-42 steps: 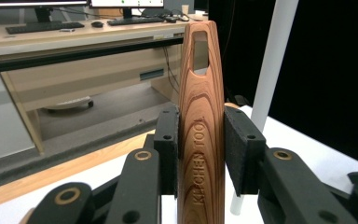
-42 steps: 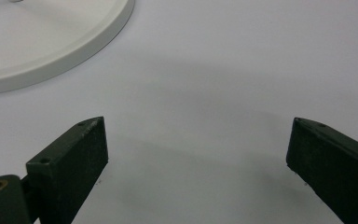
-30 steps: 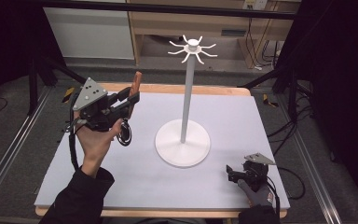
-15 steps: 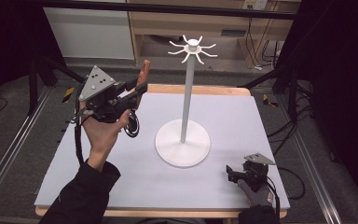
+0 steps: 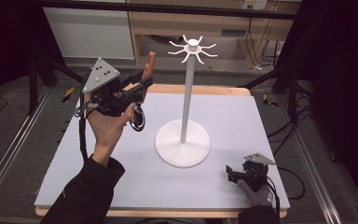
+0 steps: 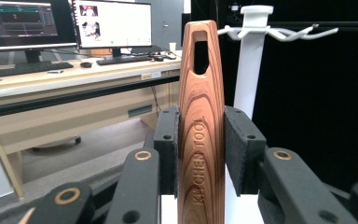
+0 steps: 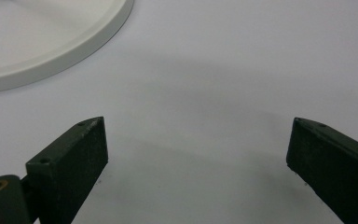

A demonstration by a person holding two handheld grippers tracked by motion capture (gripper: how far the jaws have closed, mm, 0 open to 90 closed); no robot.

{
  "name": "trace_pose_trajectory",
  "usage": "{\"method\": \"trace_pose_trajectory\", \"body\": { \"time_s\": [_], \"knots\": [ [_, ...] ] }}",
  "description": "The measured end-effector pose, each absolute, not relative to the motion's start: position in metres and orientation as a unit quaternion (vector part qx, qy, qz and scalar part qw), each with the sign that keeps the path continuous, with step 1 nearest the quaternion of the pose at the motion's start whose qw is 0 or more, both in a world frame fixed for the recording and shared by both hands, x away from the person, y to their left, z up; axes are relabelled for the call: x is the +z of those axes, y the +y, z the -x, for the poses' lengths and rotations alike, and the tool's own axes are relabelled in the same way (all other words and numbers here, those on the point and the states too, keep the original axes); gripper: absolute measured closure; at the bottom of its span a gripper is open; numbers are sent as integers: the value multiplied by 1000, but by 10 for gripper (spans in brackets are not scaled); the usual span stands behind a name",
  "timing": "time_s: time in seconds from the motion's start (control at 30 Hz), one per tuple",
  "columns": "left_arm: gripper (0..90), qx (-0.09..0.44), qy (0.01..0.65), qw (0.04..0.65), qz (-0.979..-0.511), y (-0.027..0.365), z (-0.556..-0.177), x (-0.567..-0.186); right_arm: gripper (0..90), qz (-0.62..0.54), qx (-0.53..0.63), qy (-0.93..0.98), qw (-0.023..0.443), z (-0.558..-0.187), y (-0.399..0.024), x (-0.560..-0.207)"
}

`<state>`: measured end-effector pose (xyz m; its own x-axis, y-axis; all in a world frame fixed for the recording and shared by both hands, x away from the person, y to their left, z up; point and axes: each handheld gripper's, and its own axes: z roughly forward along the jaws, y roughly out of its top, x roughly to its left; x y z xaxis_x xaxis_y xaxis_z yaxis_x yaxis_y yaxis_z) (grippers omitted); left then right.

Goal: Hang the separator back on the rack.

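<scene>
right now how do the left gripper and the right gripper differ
The left gripper is shut on a wooden kitchen tool handle, its pads pressing both sides; the right gripper is open with nothing between its jaws. The left gripper is raised above the table near the white hook stand; the right gripper sits low at the table's near right edge. Both have black jaws and a grey plate on top.

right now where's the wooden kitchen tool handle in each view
High view: the reddish-brown wooden handle with the slotted end rises from the left claw, upper left, short of the white hook stand.
Left gripper view: the handle stands upright at centre, clamped between the black pads.
Right gripper view: not in it; the stand's round white base fills the upper left corner.
Shared landmark: the white hook stand.
</scene>
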<state>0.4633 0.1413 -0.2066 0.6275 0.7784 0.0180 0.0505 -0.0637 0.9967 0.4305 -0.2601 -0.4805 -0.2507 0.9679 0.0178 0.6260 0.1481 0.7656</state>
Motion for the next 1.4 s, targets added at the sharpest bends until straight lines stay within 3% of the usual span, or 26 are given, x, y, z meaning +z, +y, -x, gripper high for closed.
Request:
{"method": "trace_pose_trajectory", "body": {
  "time_s": [1.4],
  "knots": [
    [679,285,287,610,-681,117,-478,-193,56,-560,340,713,249,-430,-261,-481]
  ]
}}
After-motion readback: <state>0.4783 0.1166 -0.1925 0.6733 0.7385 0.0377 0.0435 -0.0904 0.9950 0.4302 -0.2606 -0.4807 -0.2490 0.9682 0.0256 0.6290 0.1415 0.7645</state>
